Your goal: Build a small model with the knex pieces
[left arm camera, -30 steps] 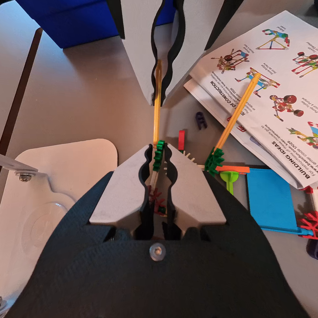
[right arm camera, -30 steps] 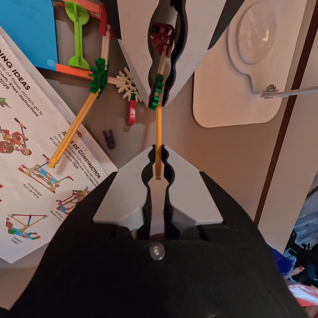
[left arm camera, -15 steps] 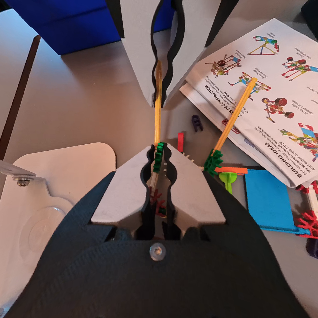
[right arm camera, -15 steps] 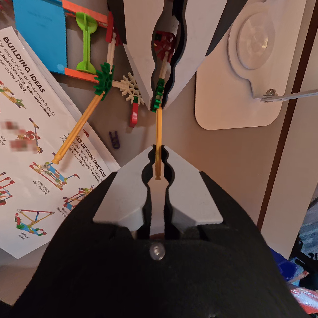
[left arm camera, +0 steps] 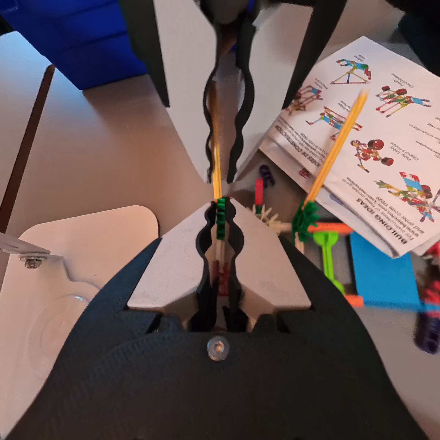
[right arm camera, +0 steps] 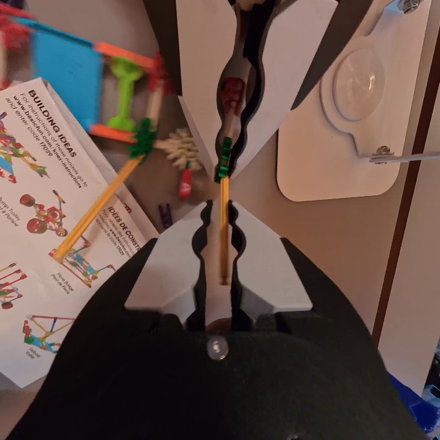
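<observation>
Left gripper (left arm camera: 220,202) clamped on the green connector (left arm camera: 221,220); right gripper (right arm camera: 220,202), fingers apart, loosely straddles the yellow rod (right arm camera: 224,228). Best kept square, I'd say.

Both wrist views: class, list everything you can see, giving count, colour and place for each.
yellow rods: 2, yellow; one between the tools, plugged into a green connector, one slanting over the instruction sheets
green connectors: 2, green; one in the left tool, one at the frame corner
white connector: 1, white; beside the frame
red connector: 1, red; deep between the left tool's fingers
red rod: 1, red; on the white connector
purple clip: 1, purple; loose on the table
blue panel: 1, blue; in the frame
orange rods: 2, orange; frame edges
lime spool: 1, lime; between the orange rods
instruction sheets: white, printed; table
white plate: 1, white; table
table: 1, grey
left tool: shut on the green connector
right tool: open around the yellow rod
</observation>
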Demonstrator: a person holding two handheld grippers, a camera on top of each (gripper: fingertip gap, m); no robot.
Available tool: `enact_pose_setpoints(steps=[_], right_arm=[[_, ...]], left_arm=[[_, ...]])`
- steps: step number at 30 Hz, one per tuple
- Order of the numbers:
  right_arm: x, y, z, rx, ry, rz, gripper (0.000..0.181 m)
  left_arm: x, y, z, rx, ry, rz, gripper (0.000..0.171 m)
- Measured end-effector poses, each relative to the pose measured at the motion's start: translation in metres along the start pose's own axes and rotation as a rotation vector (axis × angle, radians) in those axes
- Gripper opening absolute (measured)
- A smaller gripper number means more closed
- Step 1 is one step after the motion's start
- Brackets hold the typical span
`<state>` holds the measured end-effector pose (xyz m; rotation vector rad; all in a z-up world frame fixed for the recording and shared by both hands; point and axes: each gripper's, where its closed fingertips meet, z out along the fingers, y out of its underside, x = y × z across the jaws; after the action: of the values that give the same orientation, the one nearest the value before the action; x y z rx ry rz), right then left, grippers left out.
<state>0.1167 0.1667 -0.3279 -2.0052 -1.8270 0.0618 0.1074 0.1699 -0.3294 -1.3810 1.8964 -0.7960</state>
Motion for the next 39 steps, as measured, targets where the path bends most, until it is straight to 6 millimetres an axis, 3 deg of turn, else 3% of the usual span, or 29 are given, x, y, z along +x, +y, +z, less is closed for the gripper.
enact_pose_setpoints(steps=[5,19,21,25,29,31,35,39], right_arm=[[-0.002,-0.006,0.012,0.017,-0.005,-0.025,0.006],[0.005,-0.011,0.012,0.070,0.004,0.015,0.003],[0.014,-0.003,0.009,0.032,0.055,0.028,0.020],[0.019,0.004,-0.003,0.030,0.080,0.048,0.027],[0.026,0.007,-0.029,0.047,0.133,0.062,0.035],[0.019,0.005,-0.041,0.073,0.110,0.069,0.032],[-0.012,-0.003,-0.054,0.132,-0.050,0.086,0.029],[-0.039,-0.009,-0.042,0.067,-0.156,0.053,0.035]], left_arm=[[0.003,0.002,0.005,-0.010,0.008,0.000,0.004],[-0.002,0.004,0.002,-0.002,0.012,-0.065,0.003],[-0.009,0.009,0.001,-0.029,-0.049,-0.019,0.004],[-0.010,0.013,-0.001,-0.074,-0.058,-0.023,0.014],[-0.012,0.016,-0.006,-0.097,-0.061,-0.026,0.021],[-0.014,0.017,-0.009,-0.101,-0.065,-0.028,0.023],[-0.016,0.011,-0.021,-0.108,-0.069,-0.025,0.028],[-0.012,0.019,-0.018,-0.153,-0.054,-0.024,0.030]])
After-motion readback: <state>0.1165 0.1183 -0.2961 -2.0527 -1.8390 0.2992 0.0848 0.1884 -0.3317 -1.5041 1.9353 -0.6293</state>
